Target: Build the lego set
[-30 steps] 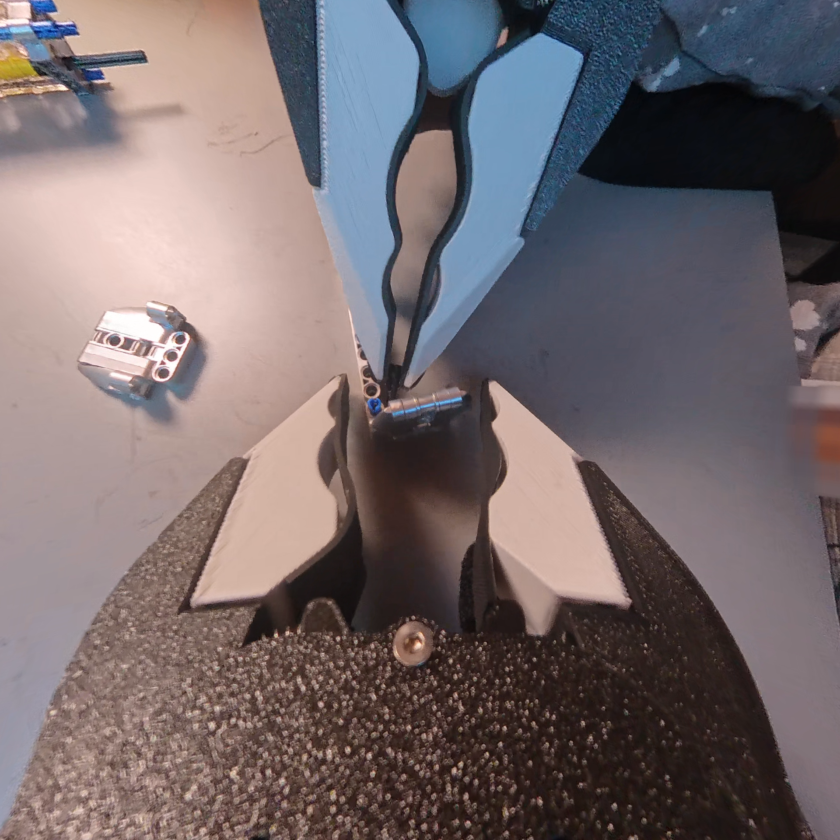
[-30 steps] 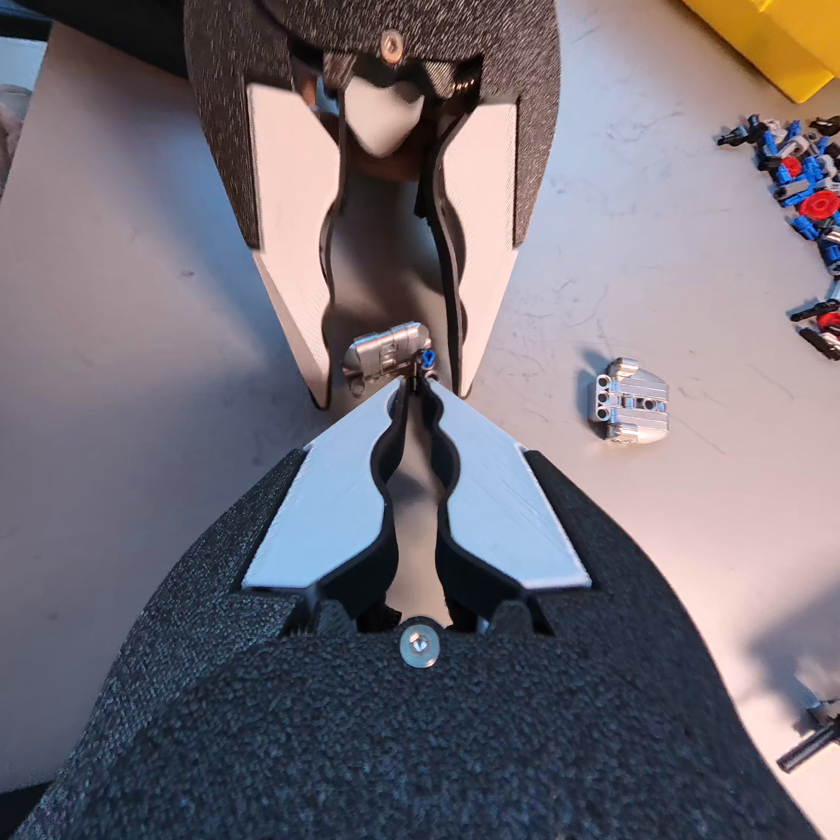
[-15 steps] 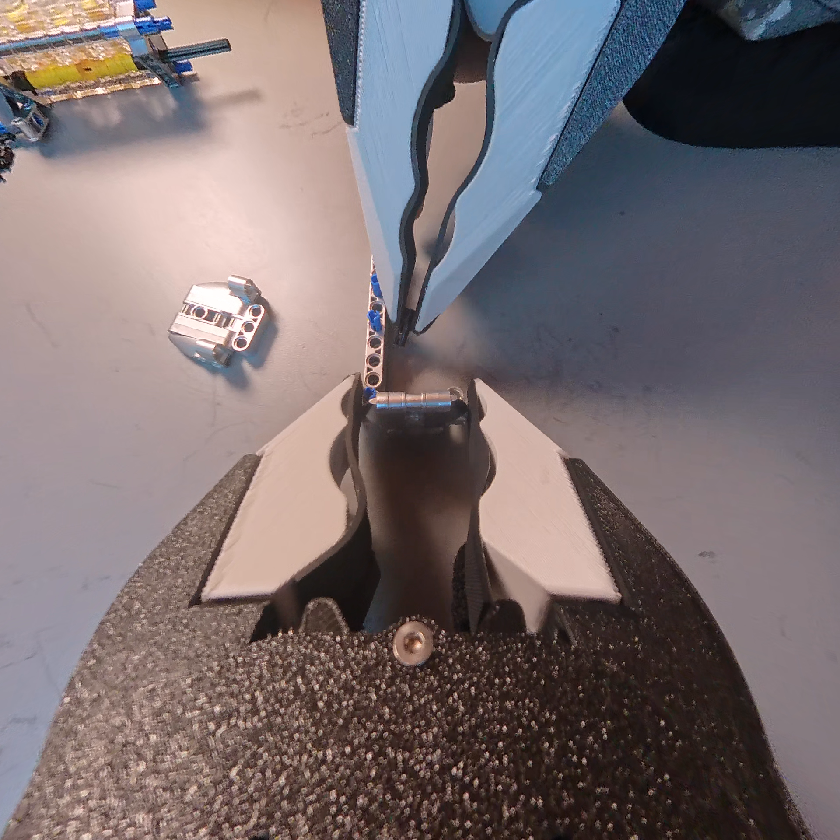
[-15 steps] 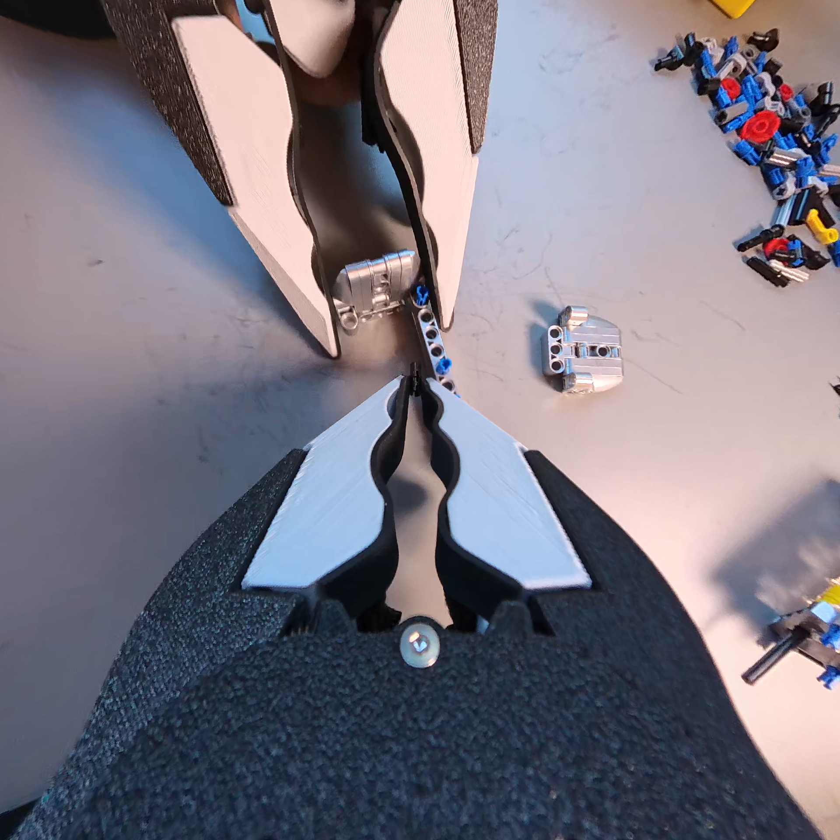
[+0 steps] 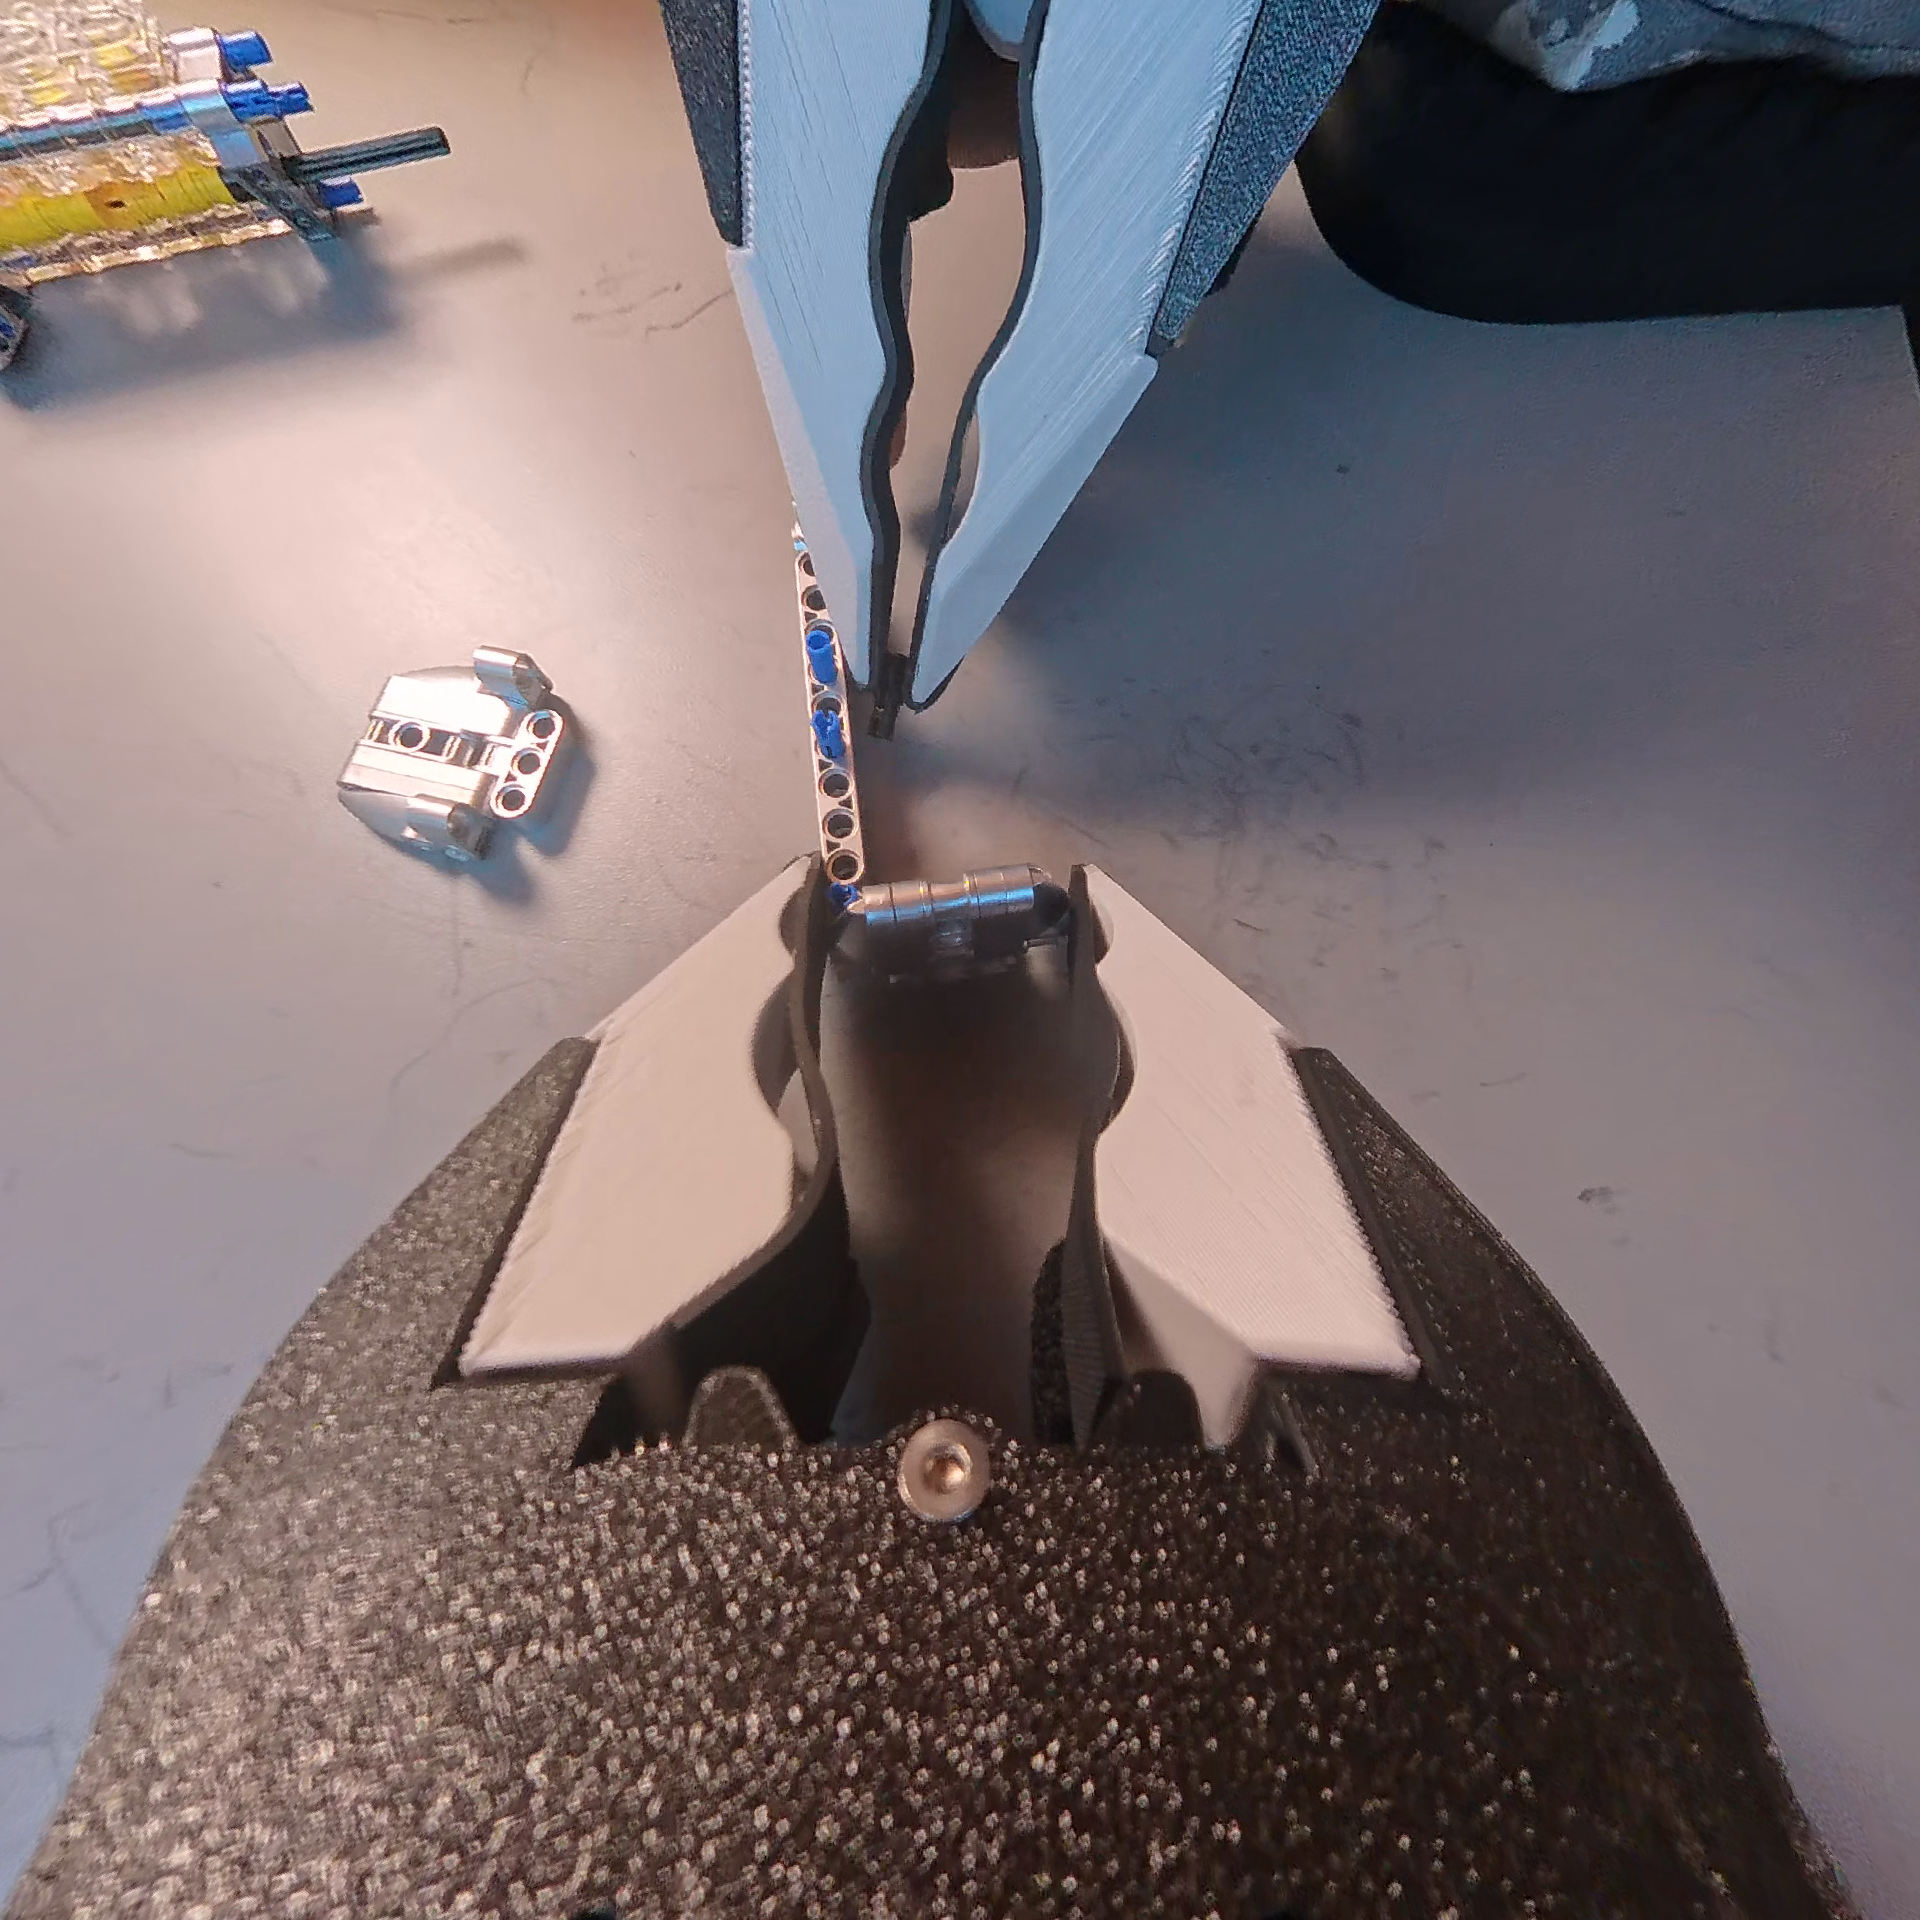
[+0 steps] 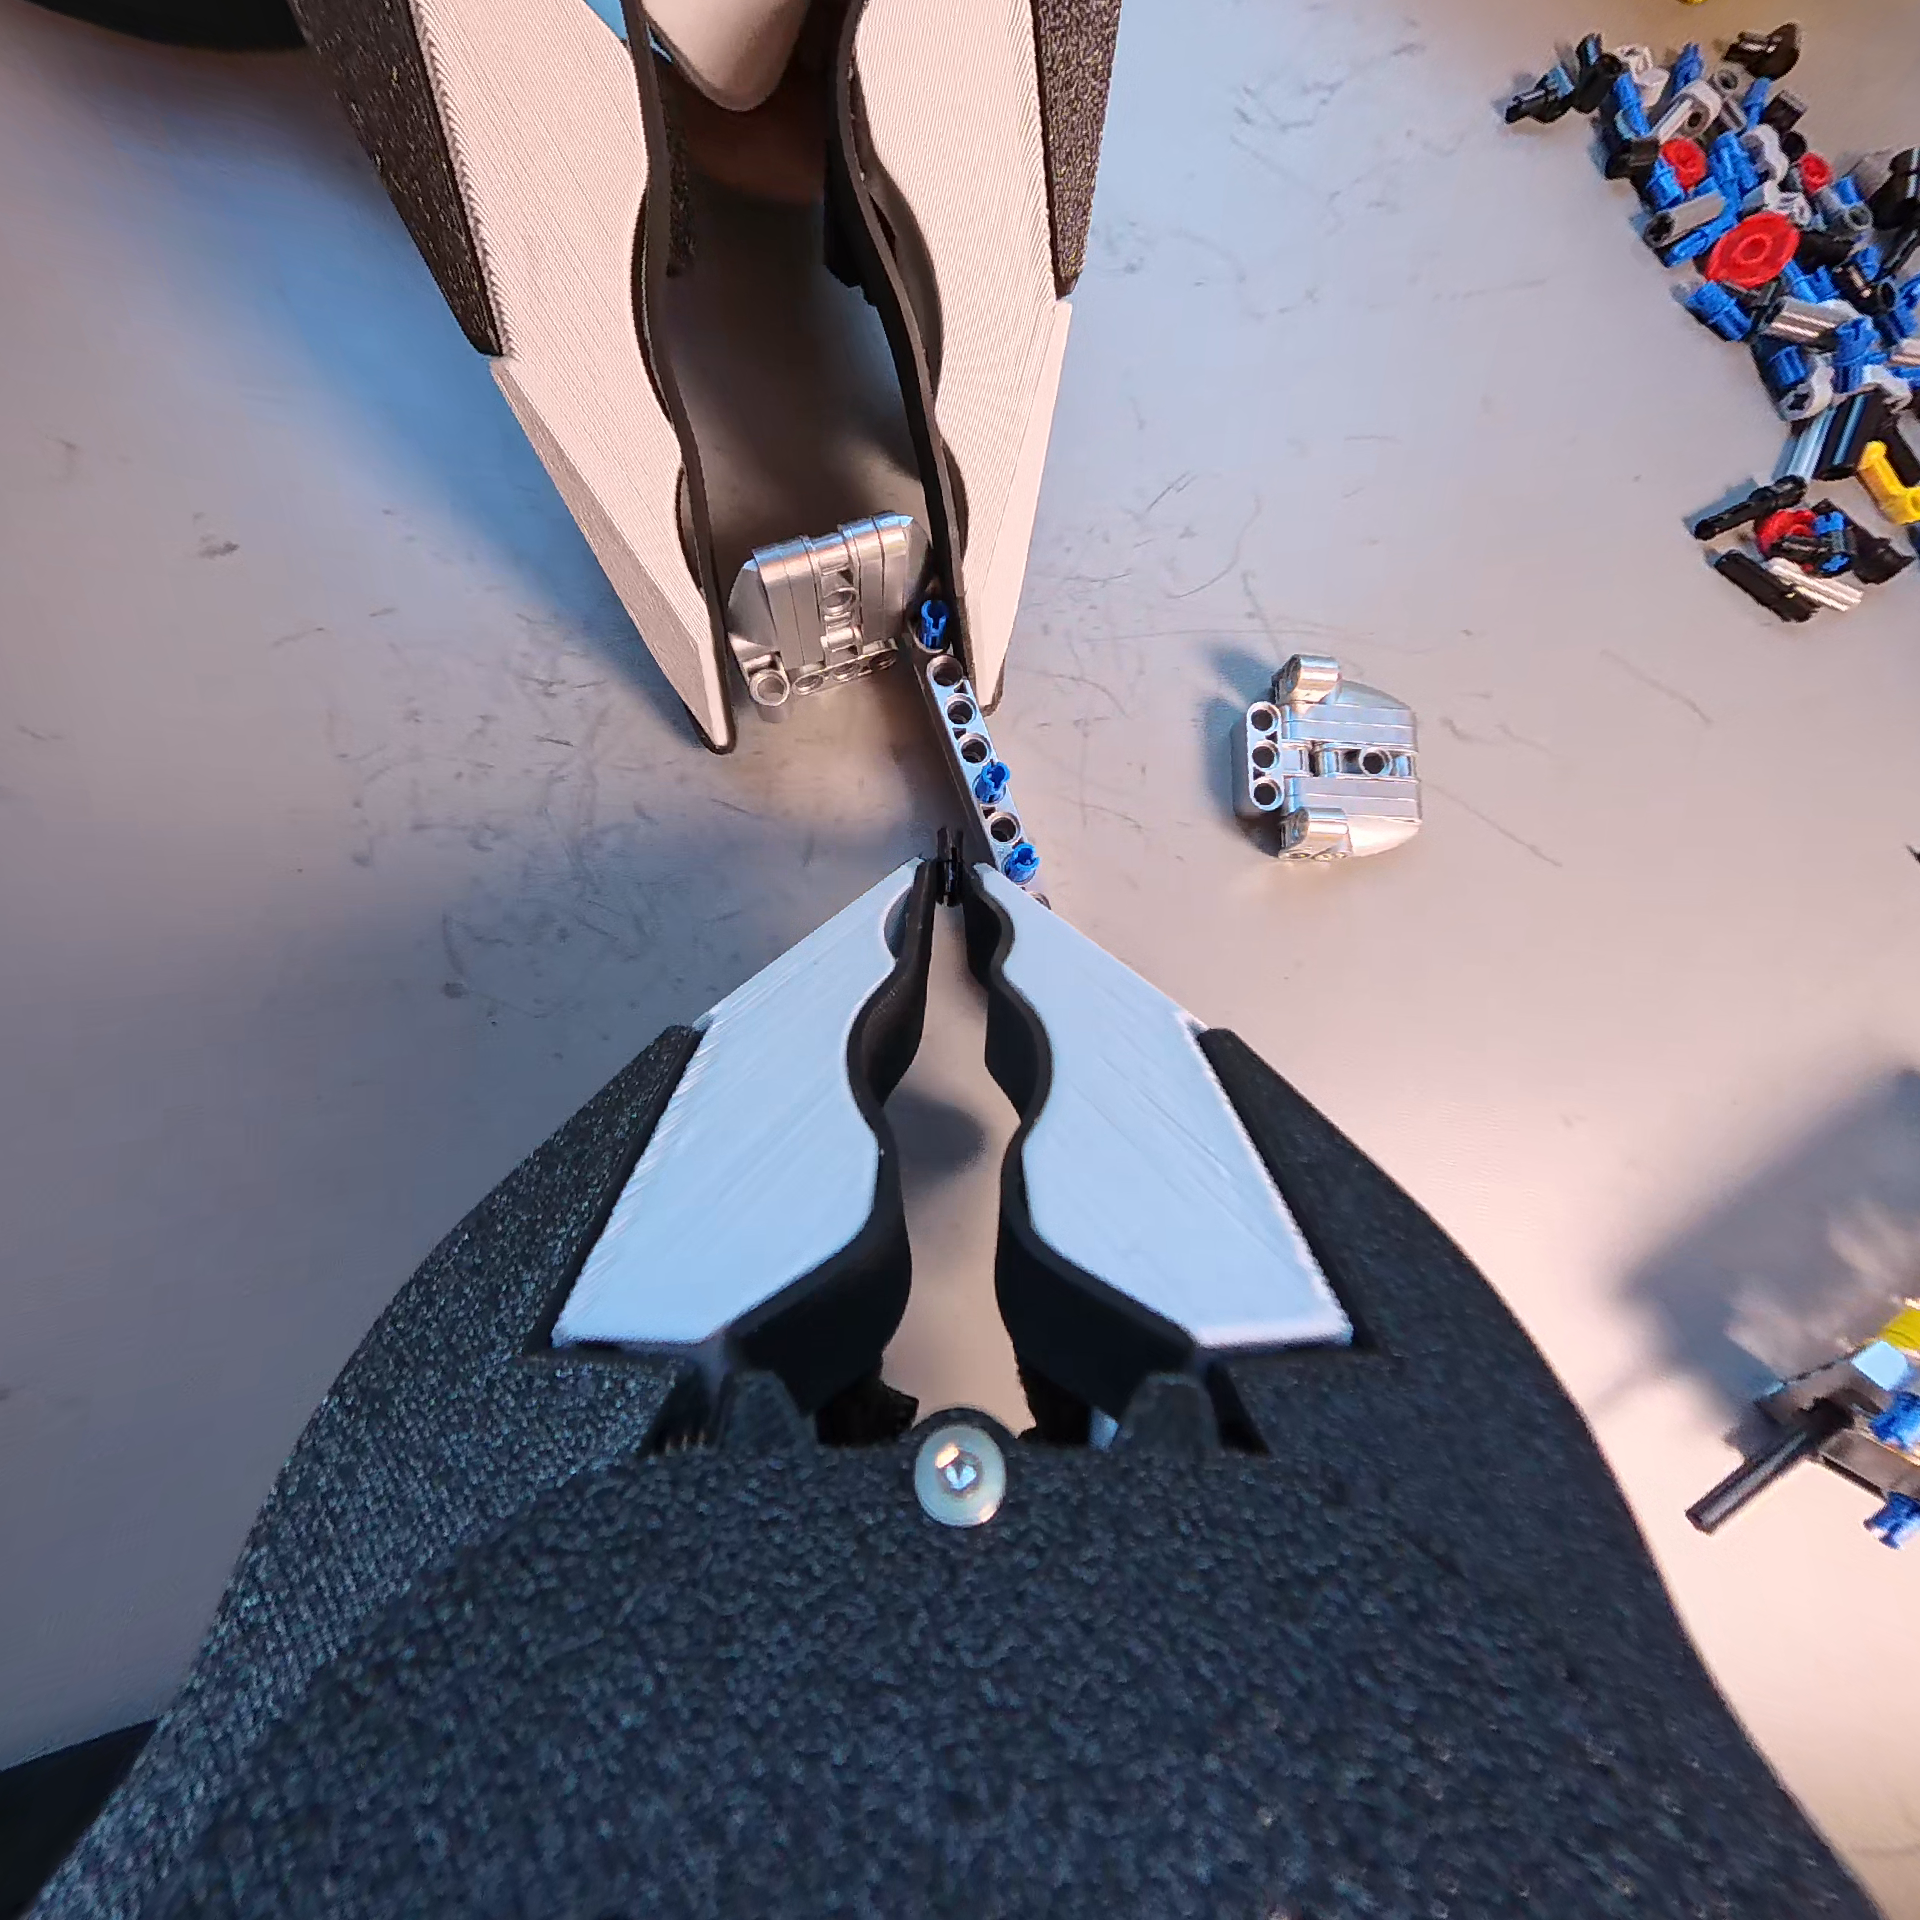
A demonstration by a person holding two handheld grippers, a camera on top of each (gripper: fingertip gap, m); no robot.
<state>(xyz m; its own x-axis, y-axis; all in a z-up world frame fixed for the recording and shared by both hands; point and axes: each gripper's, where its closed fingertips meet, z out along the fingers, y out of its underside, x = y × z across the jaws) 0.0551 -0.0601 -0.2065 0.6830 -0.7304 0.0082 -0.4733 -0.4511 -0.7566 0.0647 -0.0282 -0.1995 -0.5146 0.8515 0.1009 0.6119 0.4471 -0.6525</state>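
Facing tip to tip, left gripper (image 5: 951,904) clamping silver panel (image 5: 951,896), right gripper (image 6: 948,878) pinching black pin (image 6: 948,868)

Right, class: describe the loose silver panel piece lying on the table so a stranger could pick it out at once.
Start at the two grippers meeting tip to tip over the grey table. Beside them lies a loose silver panel piece, alone on its flat side. Unlike its twin between the left gripper fingers, nothing touches it.

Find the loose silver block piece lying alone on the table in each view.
Left wrist view: silver block piece, left of centre, left of the holed beam.
Right wrist view: right of centre, right of that beam.
Shared landmark: the beam with blue pins.
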